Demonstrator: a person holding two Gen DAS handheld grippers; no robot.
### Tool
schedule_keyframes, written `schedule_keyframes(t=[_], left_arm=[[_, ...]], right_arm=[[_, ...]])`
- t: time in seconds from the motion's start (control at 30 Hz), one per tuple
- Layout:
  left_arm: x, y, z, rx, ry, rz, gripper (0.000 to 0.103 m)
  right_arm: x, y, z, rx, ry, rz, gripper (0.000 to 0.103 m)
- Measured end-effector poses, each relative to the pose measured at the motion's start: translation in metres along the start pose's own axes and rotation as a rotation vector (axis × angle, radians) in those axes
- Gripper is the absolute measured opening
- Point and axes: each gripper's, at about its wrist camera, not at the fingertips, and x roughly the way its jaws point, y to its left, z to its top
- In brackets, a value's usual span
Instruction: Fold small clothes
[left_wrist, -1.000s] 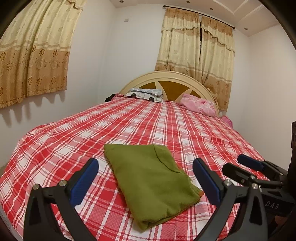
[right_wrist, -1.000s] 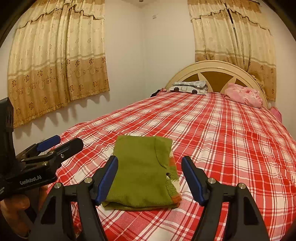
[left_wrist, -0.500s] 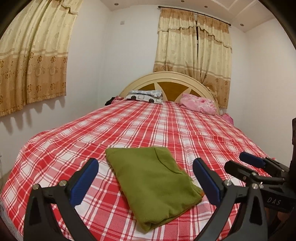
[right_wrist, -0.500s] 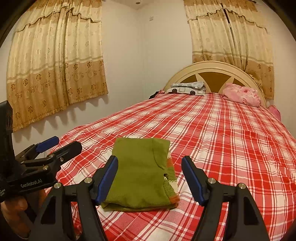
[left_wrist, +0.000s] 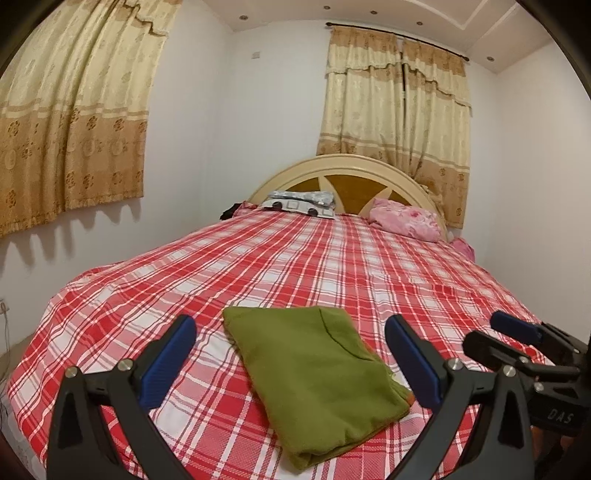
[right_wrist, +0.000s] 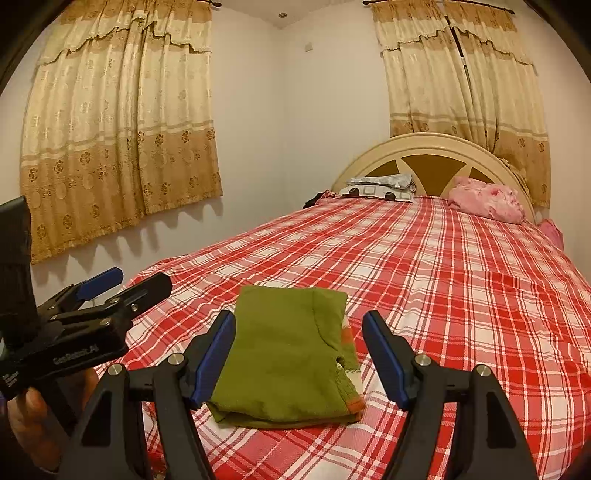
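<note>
Green garment (left_wrist: 317, 373) lies folded on bed (left_wrist: 332, 258); your left tool (left_wrist: 291, 358) and right tool (right_wrist: 299, 354) released, empty, hovering. Fold looks finished; next, judge whether another fold needed.

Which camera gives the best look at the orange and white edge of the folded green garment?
The right wrist view: the folded green garment shows its orange and white edge along its right side, facing the camera. The left wrist view shows mostly plain green top, with only an orange sliver.
</note>
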Motion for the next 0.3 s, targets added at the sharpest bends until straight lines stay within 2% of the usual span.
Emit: schedule_keyframes(t=[0.3], left_arm=[[0.002,0.0028,-0.0007,0.004,-0.005,-0.019,0.103]], right_arm=[[0.0041,0.0031,-0.004,-0.002,0.019,0.013,0.072]])
